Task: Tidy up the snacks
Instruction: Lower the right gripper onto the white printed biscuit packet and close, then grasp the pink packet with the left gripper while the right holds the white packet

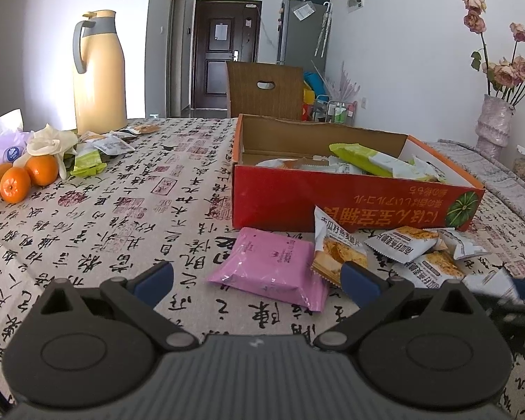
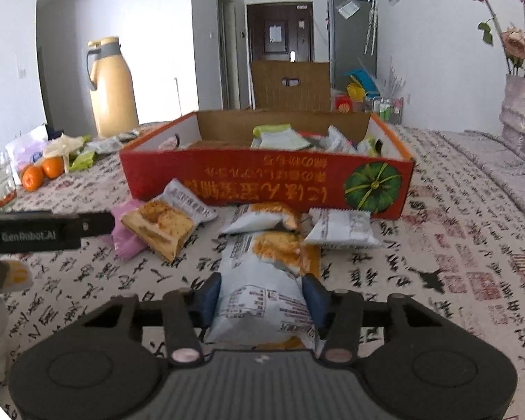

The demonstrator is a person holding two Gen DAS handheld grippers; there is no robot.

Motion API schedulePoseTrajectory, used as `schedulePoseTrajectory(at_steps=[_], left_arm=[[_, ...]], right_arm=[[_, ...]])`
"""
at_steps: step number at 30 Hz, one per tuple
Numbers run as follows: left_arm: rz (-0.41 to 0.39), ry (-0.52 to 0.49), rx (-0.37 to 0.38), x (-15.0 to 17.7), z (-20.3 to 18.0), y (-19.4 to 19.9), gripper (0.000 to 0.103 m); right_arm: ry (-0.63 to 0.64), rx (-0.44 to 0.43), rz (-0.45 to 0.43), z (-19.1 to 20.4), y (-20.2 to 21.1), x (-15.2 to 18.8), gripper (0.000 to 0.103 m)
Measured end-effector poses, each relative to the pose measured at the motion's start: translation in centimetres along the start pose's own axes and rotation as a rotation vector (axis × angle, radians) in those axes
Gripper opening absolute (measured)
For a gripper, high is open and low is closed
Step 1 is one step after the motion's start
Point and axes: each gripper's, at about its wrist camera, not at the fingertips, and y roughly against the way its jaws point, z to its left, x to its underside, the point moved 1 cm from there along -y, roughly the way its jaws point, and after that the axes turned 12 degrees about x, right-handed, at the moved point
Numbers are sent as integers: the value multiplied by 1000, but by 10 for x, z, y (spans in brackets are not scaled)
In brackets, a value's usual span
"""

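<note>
Table and red box: the box stood open-topped near the middle of the patterned cloth, already holding several packets, so it read as the collecting place for the snacks; its near wall faced you, which left a short reach from the loose packets lying just before it.

Pink packet: it lay flat ahead of your left gripper, whose blue pads stood wide apart with nothing between them, released and apparently waiting.

White-and-orange snack packet: your right gripper had clenched on it, both pads pressing its sides, the packet lying lengthwise toward the box, a hold that seemed suited to carrying it over the near wall.

Differences between views: the right wrist view alone showed this grasp clearly, along with the box's full front. The left wrist view alone showed the oranges, the yellow flask and further small packets at the far left of the table in detail, and gave only a dark edge of the right gripper.
</note>
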Motion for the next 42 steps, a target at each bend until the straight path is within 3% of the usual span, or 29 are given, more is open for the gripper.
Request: schedulePoseTrajectory(at_steps=[5, 15, 24, 27, 34, 37, 42], left_arm=[[5, 0, -8, 0, 0, -1, 103], [3, 0, -43, 0, -1, -2, 103], [6, 20, -73, -14, 2, 4, 103], [12, 7, -115, -24, 4, 3, 103], [124, -9, -192, -34, 12, -32, 103], [174, -1, -196, -32, 14, -46, 103], [185, 5, -160, -35, 10, -53, 103]], right_arm=[[-36, 42, -49, -20, 5, -10, 49], [-87, 132, -86, -61, -22, -30, 49], [-154, 80, -81, -71, -43, -22, 49], [-173, 69, -82, -74, -43, -19, 49], [-171, 60, -107, -73, -39, -15, 49], [-180, 49, -116, -75, -37, -14, 49], [-185, 29, -119, -76, -37, -14, 50]])
